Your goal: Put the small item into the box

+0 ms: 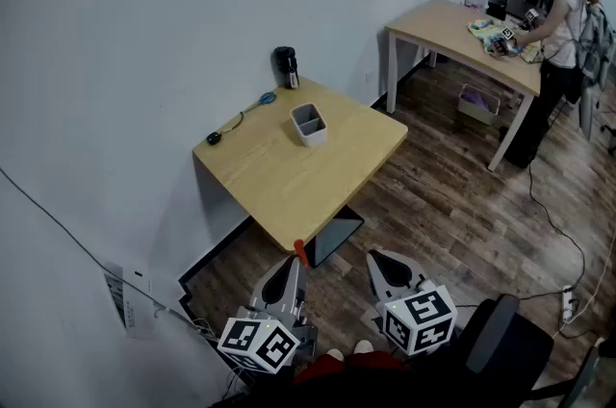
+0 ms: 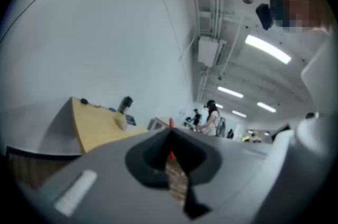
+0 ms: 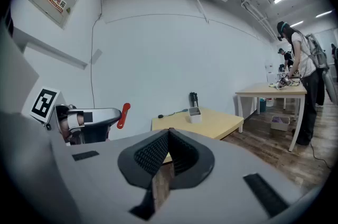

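The small red item [image 1: 300, 252] is pinched at the tips of the left gripper [image 1: 295, 266], whose jaws are pressed together on it, low and short of the near corner of the table [image 1: 289, 185]. The right gripper [image 1: 378, 260] is carried beside it, its jaws pressed together on nothing. The box [image 1: 313, 137] is set well apart from both, towards the far side of the table. Only one end of the item appears to be gripped, with the rest standing out past the jaws, so it could be swivelled or shaken loose on the way across and lost to the floor [image 1: 433, 204]. The box looks light and is split by a divider, so it could be nudged or tipped if the item is brought down on its rim. The item's full shape cannot be made out: in the left gripper view only a red sliver is shown at the jaw tips. Whether the compartments are empty cannot be told, and the black object [image 1: 286, 66] by the wall is too small to be identified.
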### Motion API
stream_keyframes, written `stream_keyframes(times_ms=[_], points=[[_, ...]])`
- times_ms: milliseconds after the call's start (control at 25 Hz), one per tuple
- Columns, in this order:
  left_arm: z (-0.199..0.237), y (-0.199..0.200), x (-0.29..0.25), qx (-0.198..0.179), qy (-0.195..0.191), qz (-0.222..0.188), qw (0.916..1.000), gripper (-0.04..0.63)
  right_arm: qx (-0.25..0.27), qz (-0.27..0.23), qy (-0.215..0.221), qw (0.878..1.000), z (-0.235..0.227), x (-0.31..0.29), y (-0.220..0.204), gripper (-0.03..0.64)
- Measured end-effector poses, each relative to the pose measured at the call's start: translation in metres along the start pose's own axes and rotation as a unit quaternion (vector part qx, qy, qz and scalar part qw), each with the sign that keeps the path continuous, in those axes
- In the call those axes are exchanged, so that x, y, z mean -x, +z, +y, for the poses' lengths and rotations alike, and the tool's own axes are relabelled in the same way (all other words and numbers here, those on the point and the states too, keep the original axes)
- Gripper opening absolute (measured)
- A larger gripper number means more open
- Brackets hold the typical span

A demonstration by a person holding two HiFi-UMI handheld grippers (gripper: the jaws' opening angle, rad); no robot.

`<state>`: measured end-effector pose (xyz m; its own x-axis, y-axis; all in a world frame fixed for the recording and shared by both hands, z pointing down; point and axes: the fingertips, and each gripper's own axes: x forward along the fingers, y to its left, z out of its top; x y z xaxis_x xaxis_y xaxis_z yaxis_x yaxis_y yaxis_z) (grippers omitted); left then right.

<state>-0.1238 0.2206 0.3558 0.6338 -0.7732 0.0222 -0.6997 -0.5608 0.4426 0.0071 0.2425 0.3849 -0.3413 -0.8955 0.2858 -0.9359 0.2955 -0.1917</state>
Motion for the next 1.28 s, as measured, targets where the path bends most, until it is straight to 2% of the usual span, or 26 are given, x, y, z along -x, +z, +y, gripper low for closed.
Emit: stream_keyframes(times_ms=[560,1280], points=[[-0.002,-0.003,-0.017,-0.006,-0.001,0.007,1.0000,0.003,-0.001,-0.005,-0.007,1.000,-0.011,-0.003,0.000,0.008],[-0.022,-0.016,-0.046,-0.017,-0.006,0.012,0.9998,0.005,-0.027,-0.018,-0.023,0.999,-0.040,0.009,-0.002,0.008]])
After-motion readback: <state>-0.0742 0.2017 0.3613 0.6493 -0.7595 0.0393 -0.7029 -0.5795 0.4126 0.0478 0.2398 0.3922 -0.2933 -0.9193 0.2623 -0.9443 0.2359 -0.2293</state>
